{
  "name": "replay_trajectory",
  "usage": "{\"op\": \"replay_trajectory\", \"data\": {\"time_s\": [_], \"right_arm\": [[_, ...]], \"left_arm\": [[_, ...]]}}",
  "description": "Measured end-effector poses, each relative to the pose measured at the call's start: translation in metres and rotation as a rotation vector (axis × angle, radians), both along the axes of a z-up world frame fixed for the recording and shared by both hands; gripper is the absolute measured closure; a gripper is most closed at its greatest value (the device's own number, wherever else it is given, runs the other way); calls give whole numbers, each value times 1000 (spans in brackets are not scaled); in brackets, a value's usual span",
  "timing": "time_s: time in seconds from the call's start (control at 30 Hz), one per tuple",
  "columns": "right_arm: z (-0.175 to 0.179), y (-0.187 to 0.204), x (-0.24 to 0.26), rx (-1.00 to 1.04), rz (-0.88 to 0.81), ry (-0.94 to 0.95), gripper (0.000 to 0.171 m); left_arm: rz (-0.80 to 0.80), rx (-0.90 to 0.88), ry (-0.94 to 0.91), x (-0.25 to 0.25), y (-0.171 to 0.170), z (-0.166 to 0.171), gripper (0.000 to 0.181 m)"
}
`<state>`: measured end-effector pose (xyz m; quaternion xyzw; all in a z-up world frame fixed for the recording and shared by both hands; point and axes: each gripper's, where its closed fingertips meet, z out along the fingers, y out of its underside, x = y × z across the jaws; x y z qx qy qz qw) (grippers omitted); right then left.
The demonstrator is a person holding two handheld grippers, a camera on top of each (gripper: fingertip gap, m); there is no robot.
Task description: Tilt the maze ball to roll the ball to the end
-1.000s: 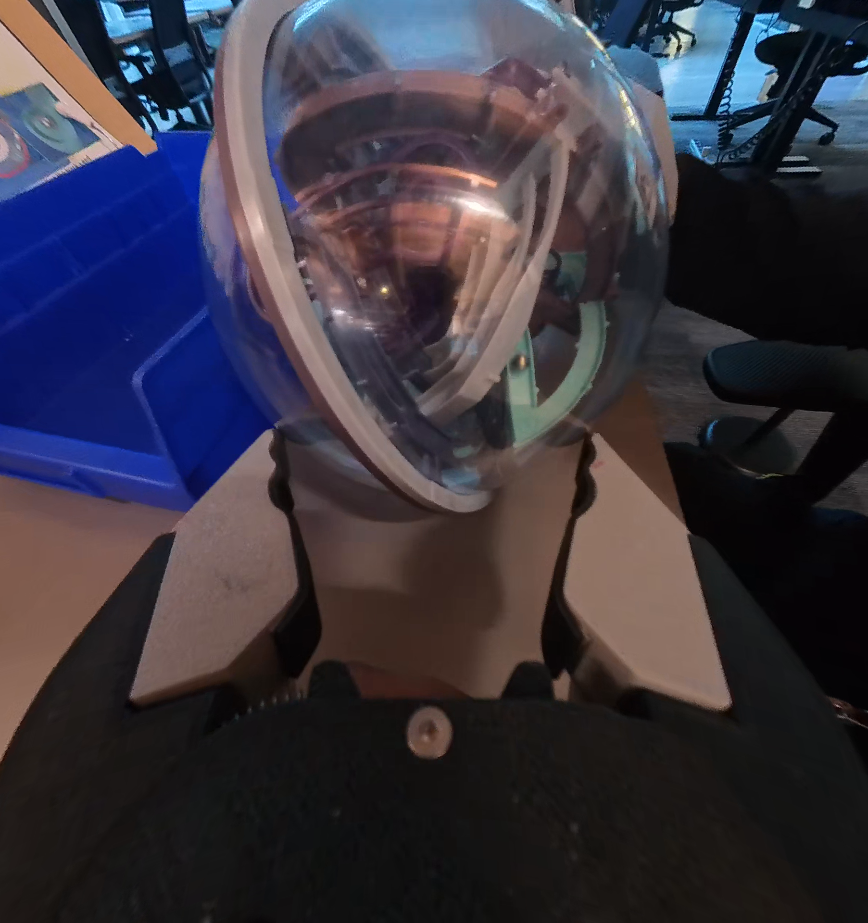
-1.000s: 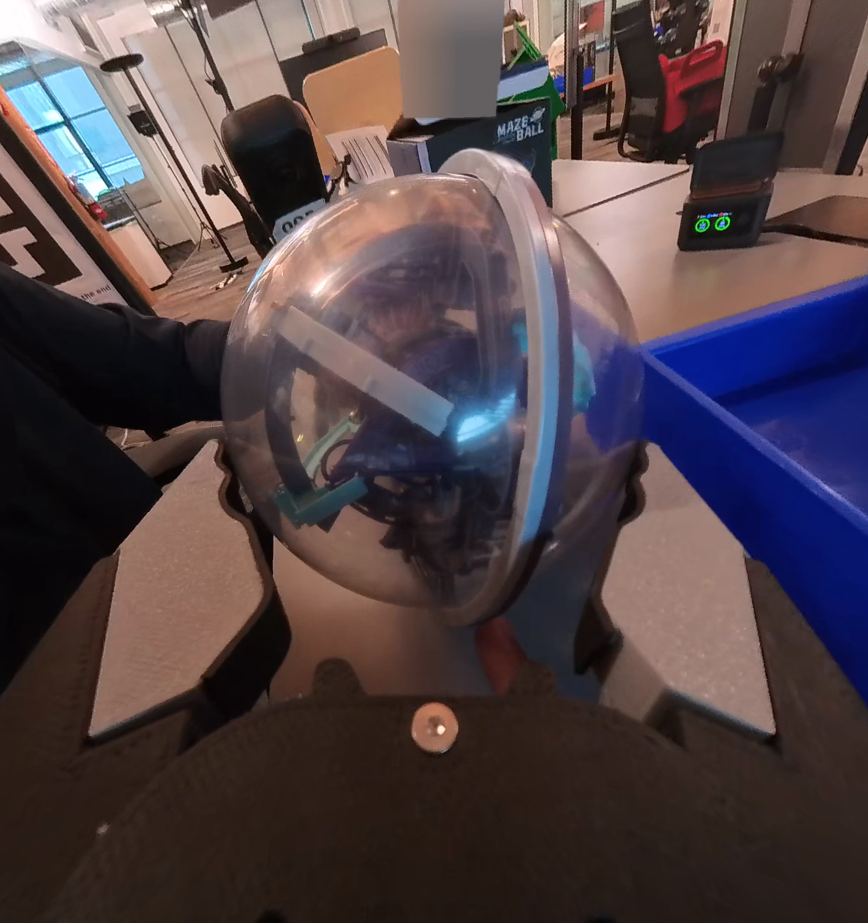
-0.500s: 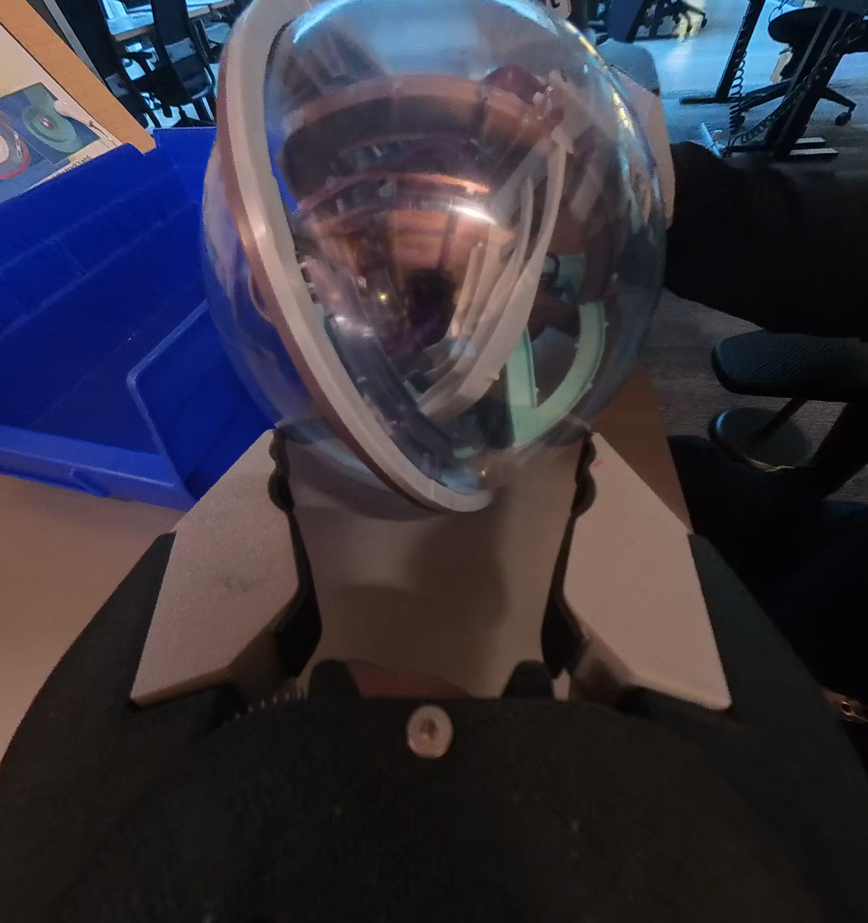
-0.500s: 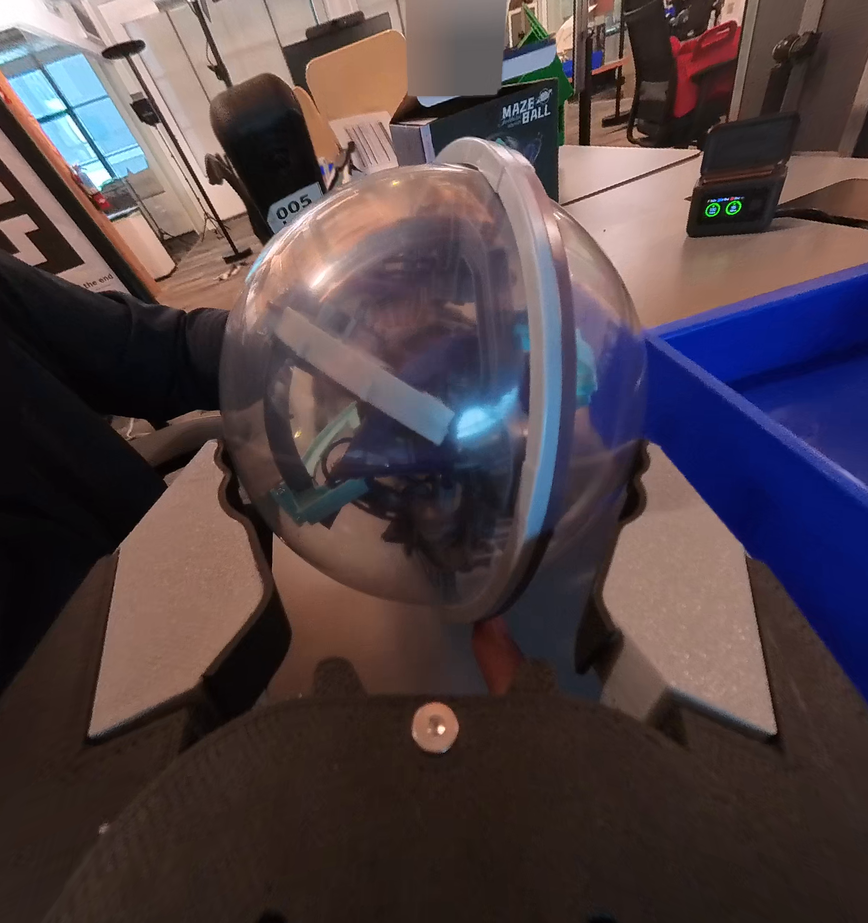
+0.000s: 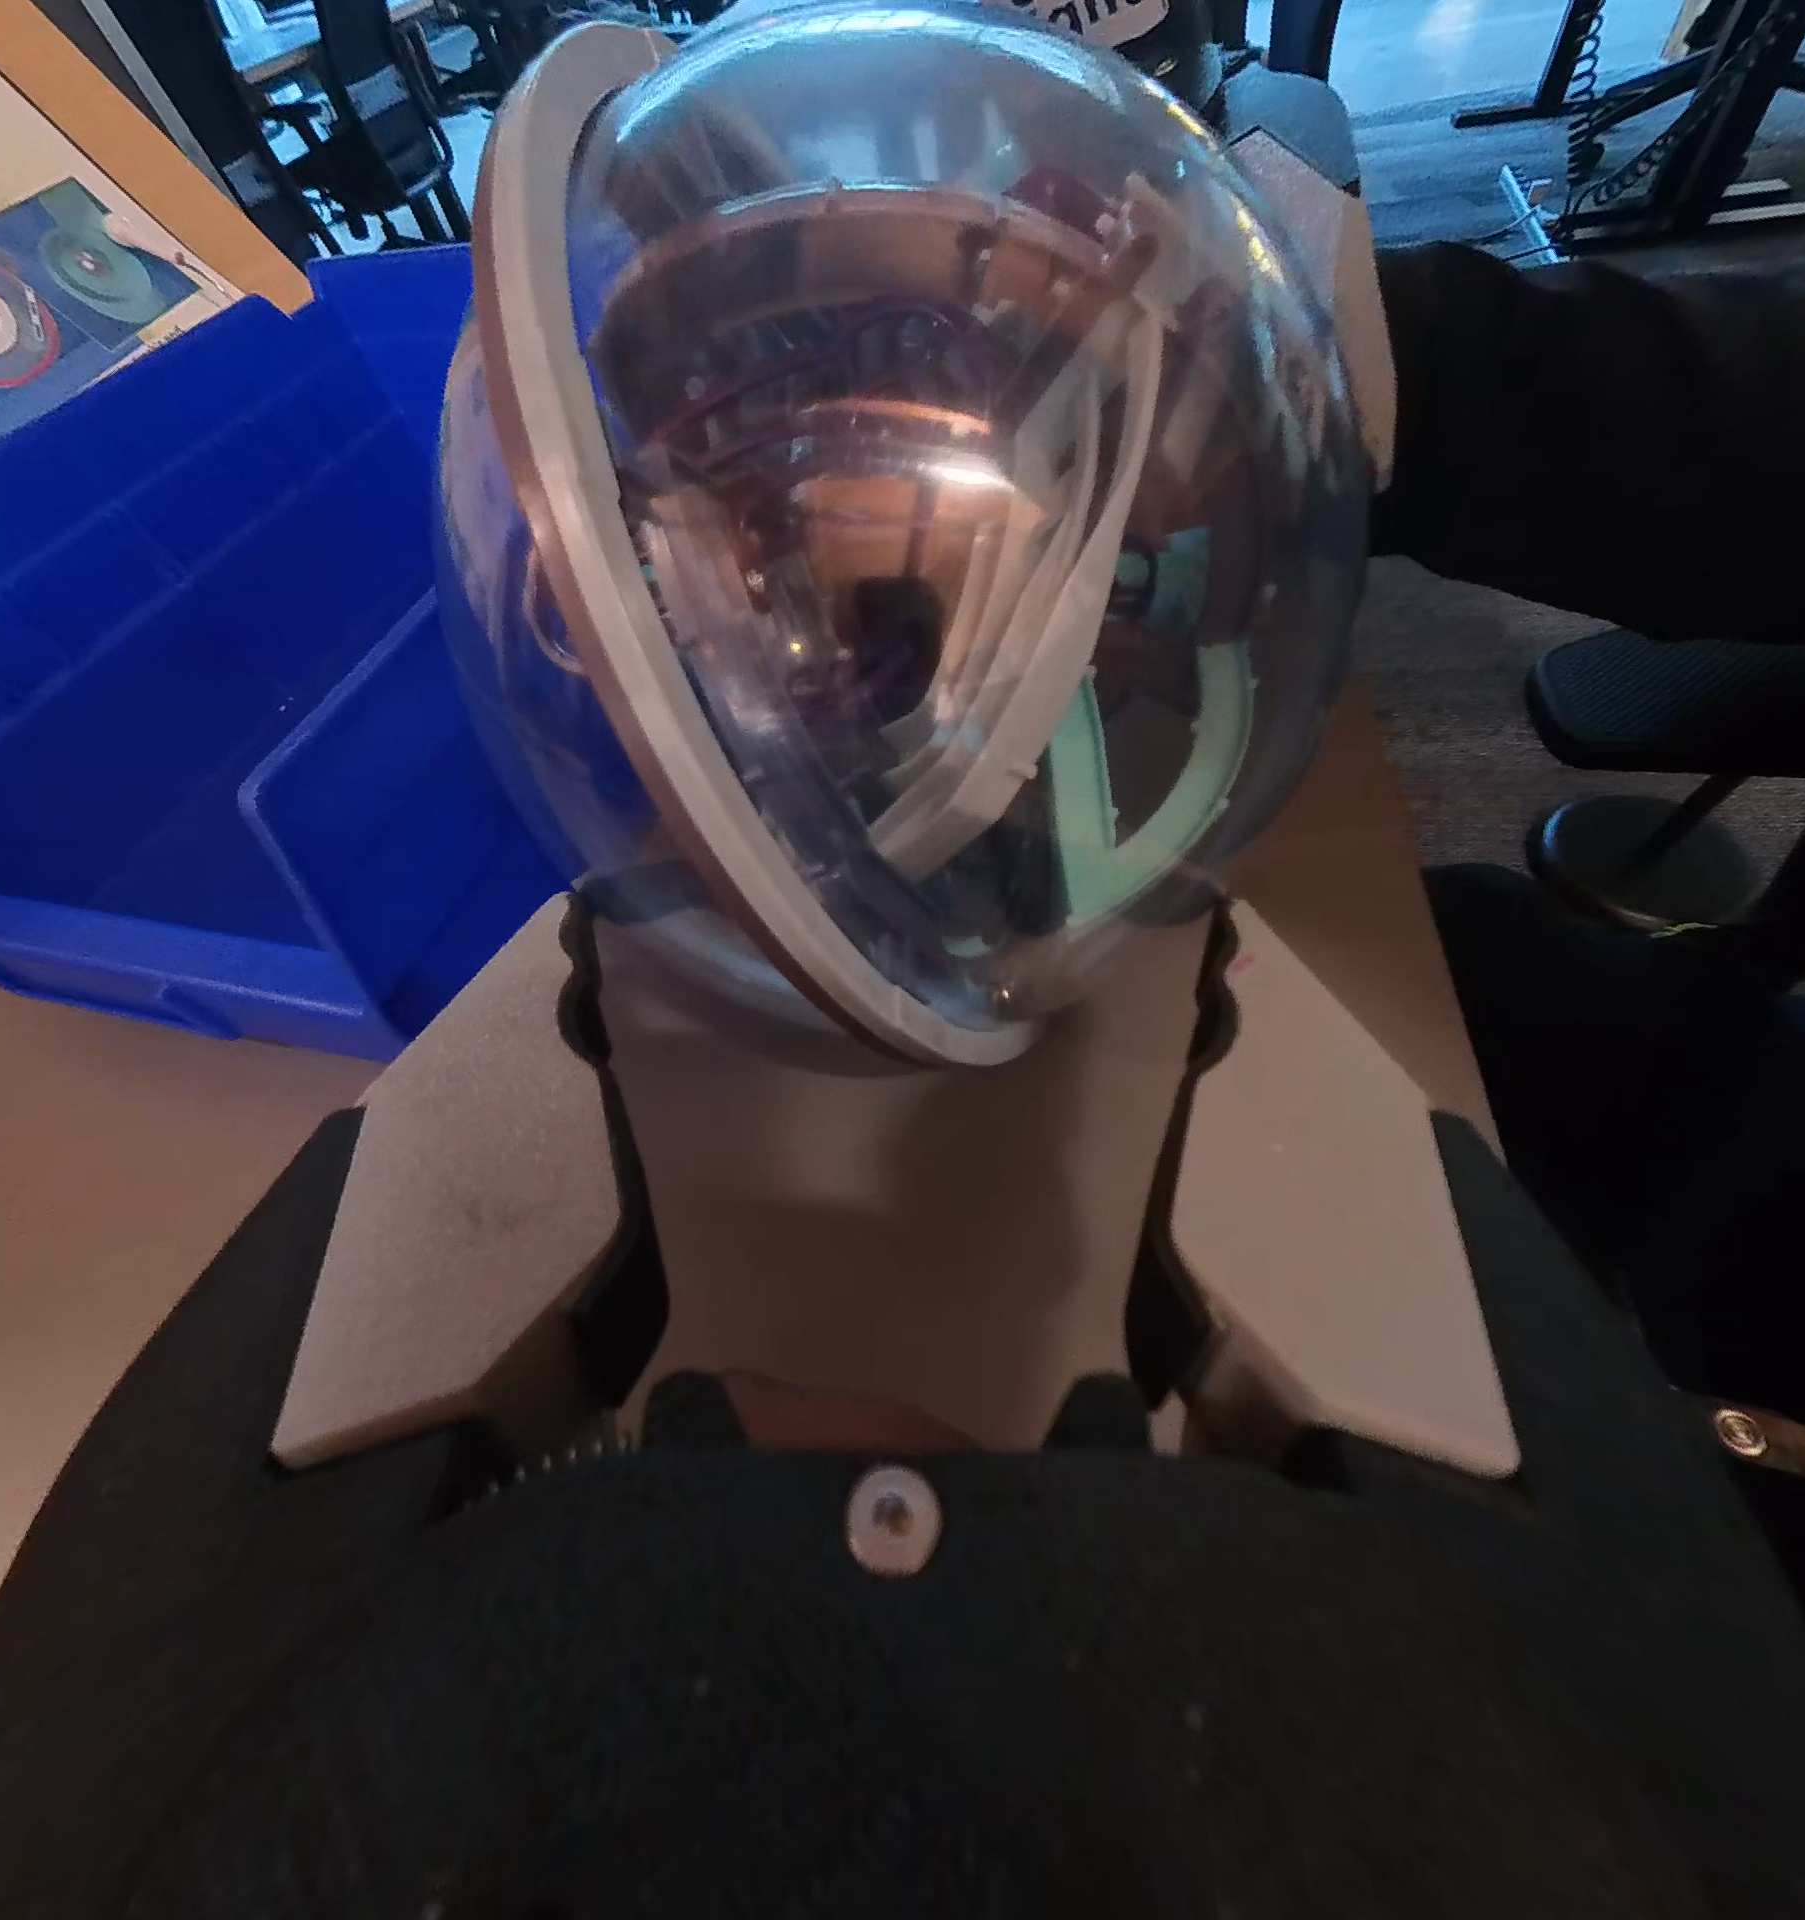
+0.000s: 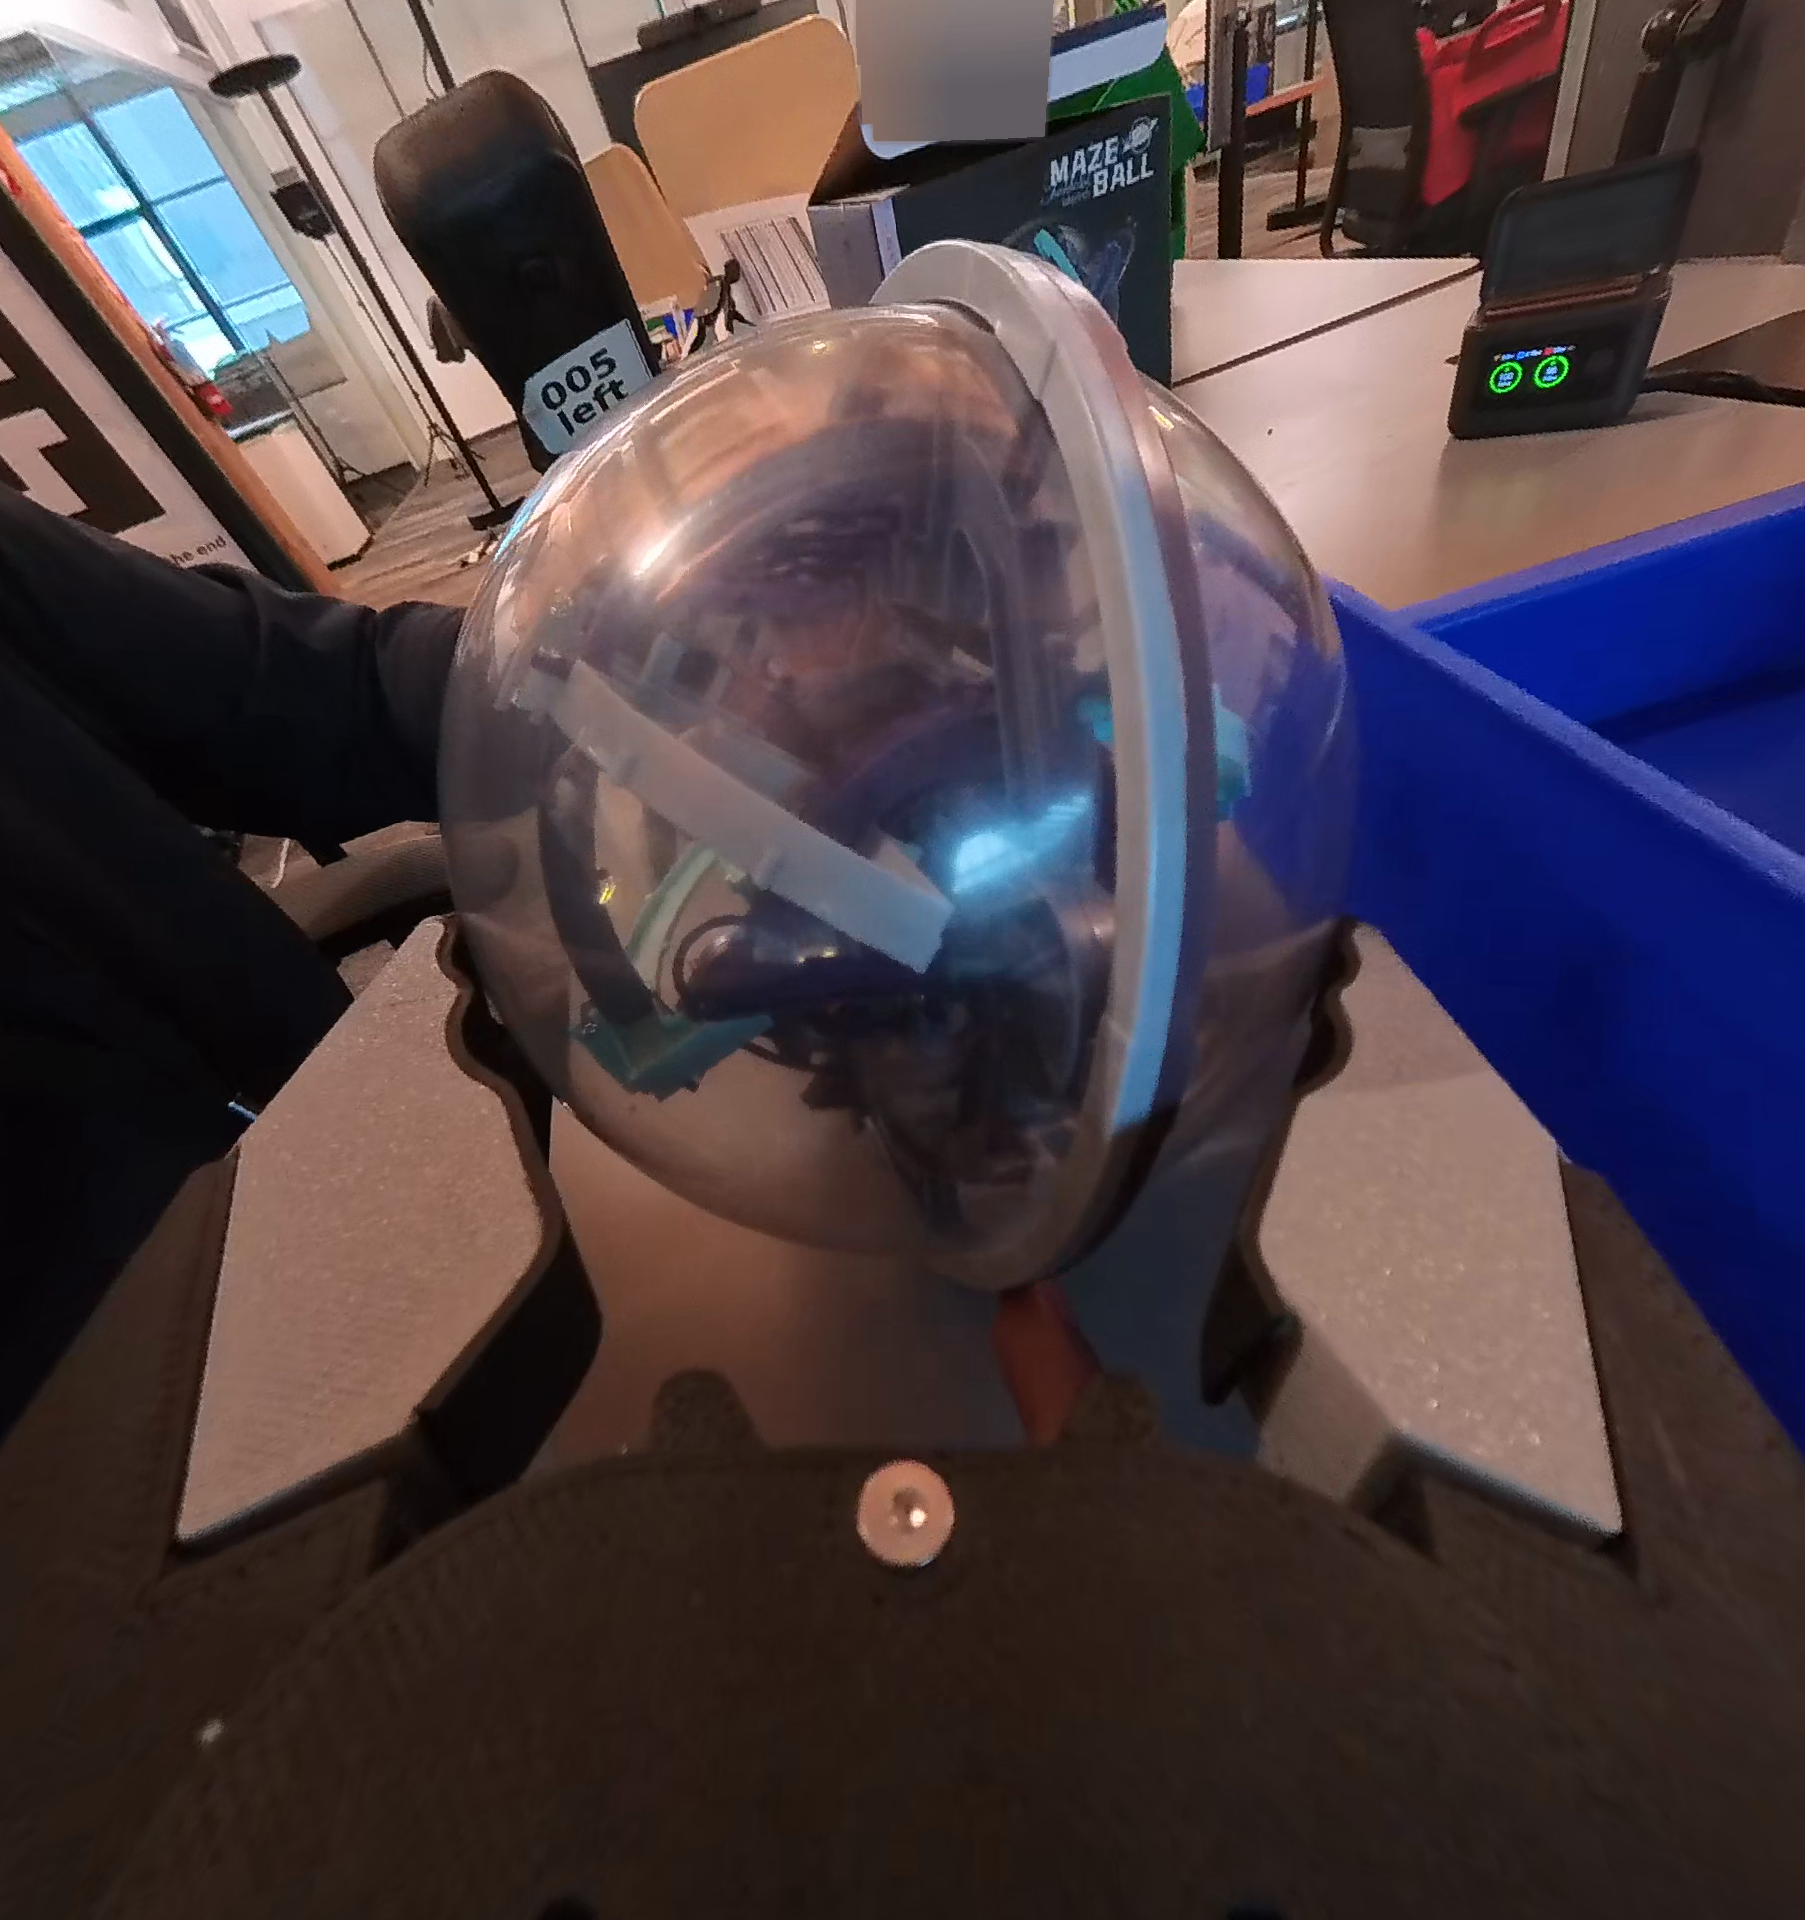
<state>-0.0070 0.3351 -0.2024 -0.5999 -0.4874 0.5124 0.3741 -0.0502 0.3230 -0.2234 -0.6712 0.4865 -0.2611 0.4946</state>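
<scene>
The maze ball is a clear plastic sphere with a white seam ring and white, teal and purple tracks inside. It is held in the air between both grippers. My left gripper is shut on its lower sides. My right gripper grips the maze ball from the opposite side in the same way. The seam ring runs slanted in both views. I cannot clearly pick out the small ball among the tracks and reflections.
A blue plastic bin stands on the tan table close beside the sphere and also shows in the right wrist view. A dark-sleeved arm is near. The toy's dark box and a small device with a lit screen stand farther back.
Both grippers have tipped slightly with the sphere still gripped. The background has slid upward in the right wrist view. The seam ring's slant has shifted a little.
</scene>
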Motion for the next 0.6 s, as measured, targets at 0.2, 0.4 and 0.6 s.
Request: {"op": "replay_trajectory", "data": {"time_s": [0.2,0.4,0.6], "right_arm": [[-3,0,0,-4,-2,-3,20],[-4,0,0,-11,-3,-7,20],[-5,2,0,-43,2,-5,20]], "left_arm": [[-1,2,8,1,0,-2,68],[0,-2,11,1,0,-3,68],[6,-16,5,1,1,-5,69]]}}
